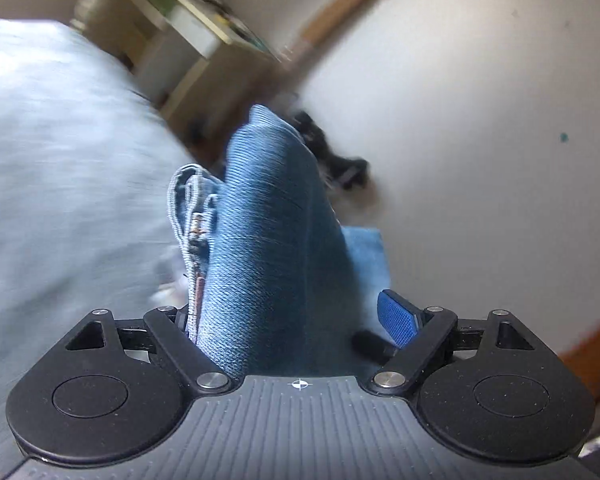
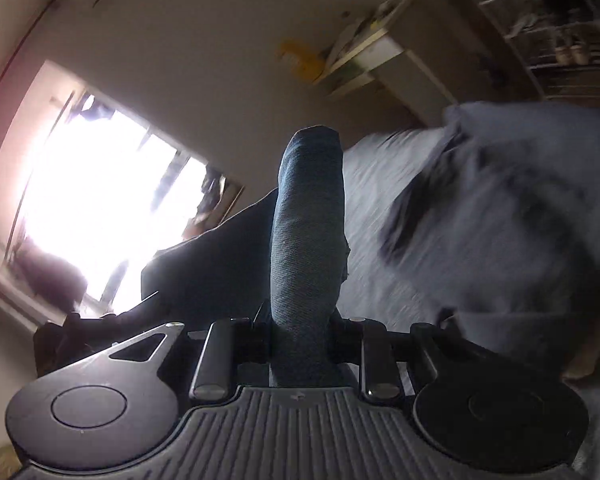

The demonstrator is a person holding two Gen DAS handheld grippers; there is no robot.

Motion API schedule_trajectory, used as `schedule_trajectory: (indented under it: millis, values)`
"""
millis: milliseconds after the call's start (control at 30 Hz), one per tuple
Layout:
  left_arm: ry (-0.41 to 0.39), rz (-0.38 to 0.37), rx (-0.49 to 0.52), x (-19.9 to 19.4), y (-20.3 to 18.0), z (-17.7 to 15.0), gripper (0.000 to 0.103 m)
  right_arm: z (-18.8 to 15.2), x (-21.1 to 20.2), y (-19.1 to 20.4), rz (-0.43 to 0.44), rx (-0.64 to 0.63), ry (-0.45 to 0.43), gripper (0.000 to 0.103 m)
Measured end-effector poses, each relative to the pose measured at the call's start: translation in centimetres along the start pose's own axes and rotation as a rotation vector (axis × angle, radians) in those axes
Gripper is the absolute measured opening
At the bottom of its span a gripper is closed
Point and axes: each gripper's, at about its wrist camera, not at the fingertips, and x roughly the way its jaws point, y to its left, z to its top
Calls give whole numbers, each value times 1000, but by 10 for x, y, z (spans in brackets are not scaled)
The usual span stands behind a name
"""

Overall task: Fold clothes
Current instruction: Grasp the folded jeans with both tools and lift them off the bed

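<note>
Left wrist: jeans (image 1: 268, 240) hide gripper (image 1: 300, 320); background seems blurred.

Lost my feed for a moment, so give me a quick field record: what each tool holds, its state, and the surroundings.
left tool: shut on blue denim garment, seam edge visible beside the fold
right tool: shut on the same-looking denim, bunched upright between its fingers
garment state: lifted, not flat
surface: grey bedding, blurred
background: shelf unit, bright window
image quality: motion blur in both views
</note>
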Motion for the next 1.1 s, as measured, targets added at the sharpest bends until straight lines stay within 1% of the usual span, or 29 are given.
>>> schedule_trajectory:
  millis: [100,167,233,300,367,400,433,500,533,567,633,700,733,767,800,833,867,900,933,967,1033,1067,1100]
  values:
    - [72,-51,18,73,-7,29,84,23,-16,-37,-57,126,-126,26]
    - [120,-71,39,116,-10,46,83,35,-20,-60,-80,198,-183,26]
    - [163,-99,58,146,-5,59,83,41,-20,-80,-95,265,-232,26]
    - [190,-123,53,169,4,61,83,43,-19,-98,-105,322,-272,26]
    - [217,-95,44,194,27,64,83,42,-14,-107,-102,343,-275,26]
    - [235,-71,18,207,40,61,83,42,-11,-112,-100,354,-277,26]
    - [253,-46,-9,219,52,57,79,42,-9,-117,-99,365,-278,26]
    - [262,-10,-21,227,62,66,72,41,-4,-126,-95,386,-281,26]
    - [262,-26,-46,227,67,71,71,41,-1,-131,-94,396,-283,26]
    - [261,-58,-76,224,67,78,71,40,2,-136,-92,407,-285,26]
    - [247,-108,-76,218,60,92,71,40,7,-145,-89,428,-288,26]
    - [228,-138,-44,213,46,102,71,41,8,-149,-76,443,-301,26]
    - [222,-143,-34,218,44,105,72,38,9,-149,-79,435,-309,25]
    - [221,-129,-10,224,39,106,74,34,10,-150,-90,431,-312,25]
    - [225,-94,26,229,38,103,78,30,13,-153,-103,437,-311,25]
    - [231,-59,63,233,38,100,80,26,18,-159,-123,465,-300,25]
    - [253,-23,62,239,43,94,80,20,20,-167,-143,494,-287,25]
    - [268,-2,61,239,45,90,80,16,21,-175,-151,517,-279,25]
    - [283,18,60,239,48,86,80,15,21,-182,-140,535,-274,26]
    - [258,20,67,238,50,89,81,16,20,-187,-131,547,-268,27]
    - [151,16,54,218,51,98,87,20,16,-190,-124,541,-250,32]
    - [93,6,24,206,52,104,87,21,12,-189,-133,528,-239,38]
    - [34,-5,-6,194,53,110,87,19,7,-187,-138,515,-228,40]
